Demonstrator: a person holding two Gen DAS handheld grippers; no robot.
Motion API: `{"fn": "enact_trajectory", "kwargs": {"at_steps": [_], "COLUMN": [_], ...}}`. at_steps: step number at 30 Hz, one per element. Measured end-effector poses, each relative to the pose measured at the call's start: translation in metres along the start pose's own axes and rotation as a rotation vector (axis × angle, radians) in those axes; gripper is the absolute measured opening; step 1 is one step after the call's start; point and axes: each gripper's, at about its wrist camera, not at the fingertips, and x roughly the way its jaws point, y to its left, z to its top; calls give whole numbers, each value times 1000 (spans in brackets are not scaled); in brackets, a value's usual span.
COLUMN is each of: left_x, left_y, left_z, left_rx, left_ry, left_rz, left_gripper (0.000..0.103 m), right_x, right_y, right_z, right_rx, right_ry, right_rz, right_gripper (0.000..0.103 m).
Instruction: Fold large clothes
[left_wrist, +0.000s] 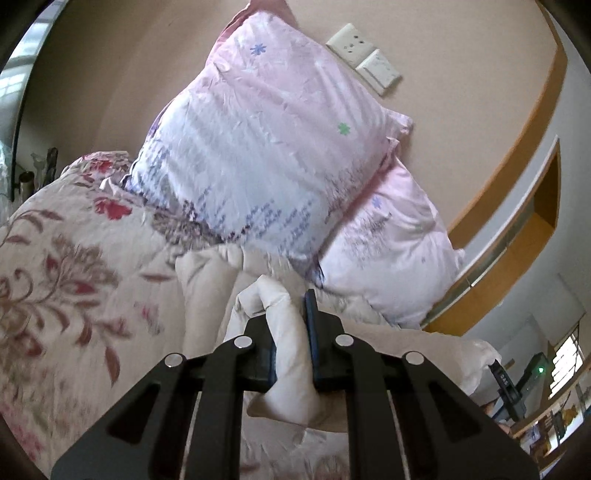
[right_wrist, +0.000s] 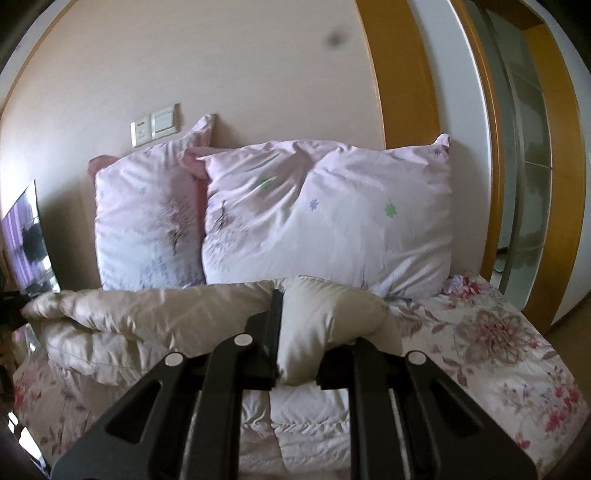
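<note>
Right finger of the right tool (right_wrist: 295, 325) is buried under a bunched fold of the cream padded garment (right_wrist: 147, 314) — only the left finger shows. Left tool (left_wrist: 291, 332) clamps another puffy fold, view tilted and blurred. Both tools point toward the pink pillows (right_wrist: 325, 218). Garment lies stretched across the floral quilt (right_wrist: 480, 350) on the bed, front part cut off.

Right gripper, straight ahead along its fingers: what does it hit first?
Probably the nearer pink star-print pillow leaning on the wall. The right gripper is shut on the puffy beige garment, which bunches ahead of its fingers, and the pillow stands just beyond; depth is uncertain.
</note>
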Motion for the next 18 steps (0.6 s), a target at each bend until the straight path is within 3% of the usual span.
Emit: {"fn": "enact_trajectory", "kwargs": {"at_steps": [5, 11, 15, 18], "left_x": [45, 100, 118, 124], "left_y": [17, 39, 59, 67], "left_z": [13, 16, 15, 16], "left_rx": [-60, -127, -223, -265], "left_ry": [14, 84, 112, 116], "left_rz": [20, 67, 58, 38], "left_gripper": [11, 11, 13, 25], "right_x": [65, 148, 182, 196], "right_y": [-16, -34, -50, -58], "right_z": [0, -17, -22, -19], "right_rx": [87, 204, 328, 403], "right_ry": [79, 261, 329, 334], "right_rz": [-4, -29, -18, 5], "right_gripper": [14, 20, 34, 51]}}
